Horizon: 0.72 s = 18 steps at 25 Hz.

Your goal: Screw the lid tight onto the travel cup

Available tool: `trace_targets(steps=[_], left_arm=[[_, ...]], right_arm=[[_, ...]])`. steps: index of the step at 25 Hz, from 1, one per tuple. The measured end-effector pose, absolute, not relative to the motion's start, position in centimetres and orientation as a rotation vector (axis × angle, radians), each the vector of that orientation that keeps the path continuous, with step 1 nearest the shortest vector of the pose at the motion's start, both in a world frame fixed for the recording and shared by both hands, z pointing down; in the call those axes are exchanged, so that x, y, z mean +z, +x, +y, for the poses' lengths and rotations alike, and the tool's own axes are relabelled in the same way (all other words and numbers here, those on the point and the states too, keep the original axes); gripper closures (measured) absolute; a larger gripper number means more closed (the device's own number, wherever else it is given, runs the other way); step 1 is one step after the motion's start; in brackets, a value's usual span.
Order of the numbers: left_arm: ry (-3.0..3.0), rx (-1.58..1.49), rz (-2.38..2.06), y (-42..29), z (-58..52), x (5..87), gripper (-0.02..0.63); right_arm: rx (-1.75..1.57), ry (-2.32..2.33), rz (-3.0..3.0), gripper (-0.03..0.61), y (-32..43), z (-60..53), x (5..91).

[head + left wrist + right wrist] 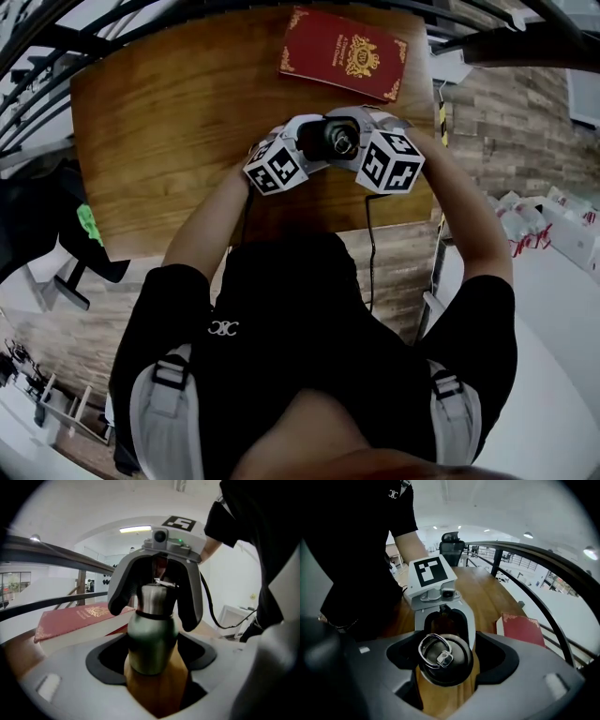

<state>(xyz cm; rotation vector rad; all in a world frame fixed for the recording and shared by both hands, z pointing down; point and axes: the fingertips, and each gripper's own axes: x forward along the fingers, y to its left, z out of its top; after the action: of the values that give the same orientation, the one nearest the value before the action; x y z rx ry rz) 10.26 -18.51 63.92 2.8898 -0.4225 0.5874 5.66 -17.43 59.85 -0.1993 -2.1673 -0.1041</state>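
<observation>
The table [150,141] is brown wood with darker stripes. At 12 o'clock lies a red book [343,53] with gold curls. The cup [152,639] is grey-green with a shiny silver neck and a black ring. Its lid [443,660] is dark with a silver loop. The left gripper [444,627] and right gripper [154,613] are white with black pads and black-and-white square marks.

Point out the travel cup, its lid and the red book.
travel cup [152,641]: left gripper view, on its green body.
lid [445,660]: right gripper view, on its top face.
red book [342,54]: head view, on its cover.
</observation>
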Motion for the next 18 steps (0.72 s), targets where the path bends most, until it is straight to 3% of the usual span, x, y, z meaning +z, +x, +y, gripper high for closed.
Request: trace_targets(steps=[9,18], left_arm=[[2.904,0.617,-0.335,10.4,-18.3,64.0,0.232],[2.894,0.617,-0.383,10.2,-18.3,63.9,0.232]], right_arm=[[-0.133,-0.344,-2.103,0.3,6.1,-16.7,60.7],[-0.034,0.002,-2.389,0.325,4.7,-18.1,59.3]])
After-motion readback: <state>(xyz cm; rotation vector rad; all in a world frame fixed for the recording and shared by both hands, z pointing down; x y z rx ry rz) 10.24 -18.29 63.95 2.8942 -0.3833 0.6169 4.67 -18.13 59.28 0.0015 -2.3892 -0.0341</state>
